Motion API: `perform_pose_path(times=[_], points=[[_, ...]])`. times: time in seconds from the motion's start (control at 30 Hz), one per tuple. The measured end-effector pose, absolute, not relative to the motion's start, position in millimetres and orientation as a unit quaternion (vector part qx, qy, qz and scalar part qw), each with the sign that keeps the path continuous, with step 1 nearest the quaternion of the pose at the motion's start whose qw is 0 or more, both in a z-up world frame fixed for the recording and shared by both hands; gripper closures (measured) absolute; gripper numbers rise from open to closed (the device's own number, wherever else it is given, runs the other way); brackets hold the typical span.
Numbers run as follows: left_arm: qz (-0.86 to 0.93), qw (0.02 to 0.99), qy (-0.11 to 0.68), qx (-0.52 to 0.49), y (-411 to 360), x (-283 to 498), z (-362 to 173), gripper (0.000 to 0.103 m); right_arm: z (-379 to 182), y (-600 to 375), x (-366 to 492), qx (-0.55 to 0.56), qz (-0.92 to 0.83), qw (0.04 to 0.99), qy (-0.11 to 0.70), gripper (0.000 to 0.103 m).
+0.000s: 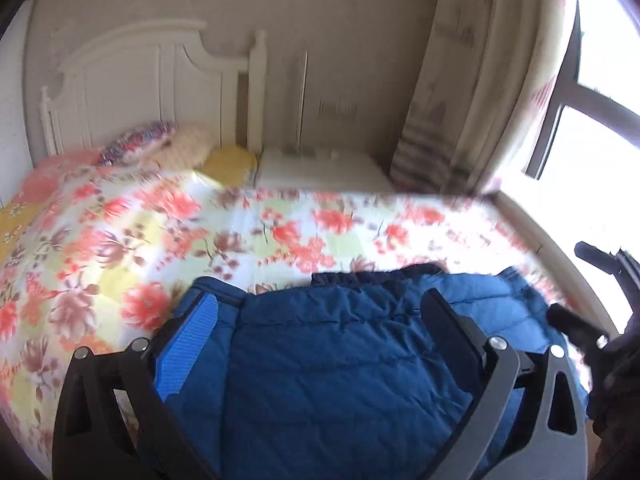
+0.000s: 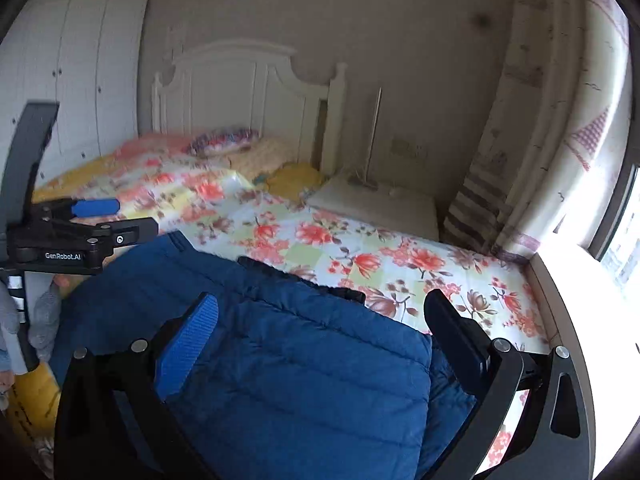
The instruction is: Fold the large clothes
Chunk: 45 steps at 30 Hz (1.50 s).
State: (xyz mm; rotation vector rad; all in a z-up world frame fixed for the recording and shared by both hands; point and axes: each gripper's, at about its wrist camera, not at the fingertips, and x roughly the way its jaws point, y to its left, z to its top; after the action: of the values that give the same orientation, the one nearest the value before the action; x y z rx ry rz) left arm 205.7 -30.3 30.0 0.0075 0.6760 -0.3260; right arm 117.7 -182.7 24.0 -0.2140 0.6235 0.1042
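**Mid-fold on the blue jacket, both grippers free above it**

Left wrist view. Blue quilted jacket (image 1: 340,356) lying on the bed (image 1: 120,240), at its near edge, well short of the headboard (image 1: 152,88). Left gripper (image 1: 316,320) poised over the jacket, jaws wide, nothing between them; contact with the cloth not clear. Dark elastic hem or cuff at the jacket's far edge. Right gripper (image 1: 592,300) just beside the jacket's window-side end, only partly in frame; its jaws cannot be judged here. Likely step: between folds, choosing the next edge.

Right wrist view. Same jacket (image 2: 300,360), one layer looking doubled over another, thick rounded fold edge on the window side. Right gripper (image 2: 320,320) above it, jaws wide and empty. Left gripper (image 2: 96,216) seen side-on beyond the jacket's wardrobe-side end, jaws parted.

Next move probably: pinch an outer edge or corner, carry it across. Padding bulky, likely to spring back; firm press afterwards.

Room: broad flowered quilt (image 2: 360,256) beyond the jacket, open toward the headboard. Bed edge close on the near side; window ledge (image 2: 580,300) near the quilt's end.
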Motion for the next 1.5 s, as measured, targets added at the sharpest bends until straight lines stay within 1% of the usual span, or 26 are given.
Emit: perform_pose_path(times=[0.1, 0.13, 0.17, 0.2, 0.23, 0.27, 0.4, 0.67, 0.7, 0.77, 0.83, 0.87, 0.9, 0.93, 0.97, 1.0, 1.03, 1.07, 1.2, 1.27, 1.4, 1.47, 1.5], points=[[-0.137, 0.906, 0.399, 0.034, -54.6, 257.8, -10.5, 0.002, -19.4, -174.6, 167.4, -0.107, 0.073, 0.924, 0.359, 0.004], [-0.128, 0.898, 0.418, 0.041, -57.6, 271.0, -31.0, 0.002, -48.1, -174.4, 185.7, -0.134, 0.05, 0.911, 0.387, 0.004], [-0.12, 0.892, 0.434, 0.045, -57.3, 281.5, -48.9, 0.003, -73.9, -178.2, 197.3, -0.137, 0.042, 0.894, 0.426, 0.004], [-0.127, 0.868, 0.479, 0.021, -53.5, 297.4, -78.7, 0.002, -94.9, -191.6, 210.2, -0.081, 0.065, 0.881, 0.461, 0.004], [-0.133, 0.863, 0.488, -0.002, -48.5, 302.2, -87.0, 0.002, -95.5, -202.6, 213.6, -0.047, 0.069, 0.885, 0.458, 0.004], [-0.135, 0.867, 0.48, -0.013, -43.7, 302.7, -87.2, 0.002, -95.4, -207.4, 213.8, -0.04, 0.064, 0.886, 0.457, 0.004], [-0.135, 0.876, 0.463, -0.005, -41.3, 297.5, -91.3, 0.002, -98.5, -206.5, 208.4, -0.046, 0.061, 0.89, 0.449, 0.004], [-0.136, 0.879, 0.456, -0.006, -41.7, 293.8, -89.7, 0.002, -90.1, -201.9, 209.5, -0.036, 0.062, 0.897, 0.437, 0.005], [-0.136, 0.879, 0.456, -0.005, -41.9, 293.9, -89.9, 0.002, -84.4, -203.8, 206.3, -0.031, 0.057, 0.9, 0.43, 0.007], [-0.134, 0.88, 0.456, -0.002, -42.6, 294.7, -90.6, 0.002, -66.9, -203.7, 195.8, -0.023, 0.05, 0.909, 0.412, 0.021], [-0.132, 0.881, 0.455, 0.001, -43.6, 294.7, -90.9, 0.002, -46.4, -197.1, 182.7, -0.022, 0.063, 0.922, 0.382, 0.029], [-0.133, 0.881, 0.455, 0.001, -43.3, 294.8, -91.0, 0.002, -37.3, -190.3, 176.9, -0.03, 0.068, 0.928, 0.365, 0.036], [-0.133, 0.881, 0.455, 0.0, -43.5, 294.7, -91.0, 0.002, -30.4, -181.1, 173.8, -0.044, 0.073, 0.932, 0.353, 0.04], [-0.134, 0.881, 0.454, -0.002, -43.5, 294.9, -90.8, 0.002, -29.4, -174.1, 175.0, -0.055, 0.075, 0.931, 0.352, 0.048], [-0.134, 0.881, 0.454, -0.003, -43.4, 294.8, -90.7, 0.002, -36.1, -166.5, 181.6, -0.071, 0.077, 0.926, 0.362, 0.054], [-0.135, 0.882, 0.452, -0.006, -43.0, 294.8, -90.4, 0.002, -53.0, -161.0, 193.2, -0.085, 0.079, 0.914, 0.389, 0.057], [-0.137, 0.882, 0.452, -0.009, -41.8, 294.7, -90.3, 0.002, -82.8, -159.5, 209.1, -0.096, 0.073, 0.891, 0.438, 0.059], [-0.14, 0.882, 0.45, -0.017, -39.6, 294.4, -89.6, 0.002, -92.6, -163.9, 214.3, -0.077, 0.081, 0.89, 0.442, 0.059], [-0.141, 0.881, 0.451, -0.024, -36.9, 295.4, -90.1, 0.002, -86.1, -166.9, 208.8, -0.075, 0.088, 0.889, 0.443, 0.059], [-0.139, 0.881, 0.451, -0.02, -37.9, 295.3, -90.2, 0.002, -71.2, -180.4, 199.8, -0.063, 0.088, 0.893, 0.436, 0.059], [-0.142, 0.881, 0.451, -0.024, -36.2, 295.3, -90.1, 0.002, -49.2, -241.5, 183.1, -0.053, -0.007, 0.914, 0.403, 0.059], [-0.141, 0.881, 0.451, -0.024, -36.3, 295.0, -90.3, 0.002, -64.0, -282.9, 182.9, -0.032, -0.054, 0.906, 0.418, 0.059], [-0.143, 0.881, 0.451, -0.026, -35.7, 294.8, -90.2, 0.002, -81.8, -311.2, 184.1, 0.028, -0.036, 0.898, 0.438, 0.058]])
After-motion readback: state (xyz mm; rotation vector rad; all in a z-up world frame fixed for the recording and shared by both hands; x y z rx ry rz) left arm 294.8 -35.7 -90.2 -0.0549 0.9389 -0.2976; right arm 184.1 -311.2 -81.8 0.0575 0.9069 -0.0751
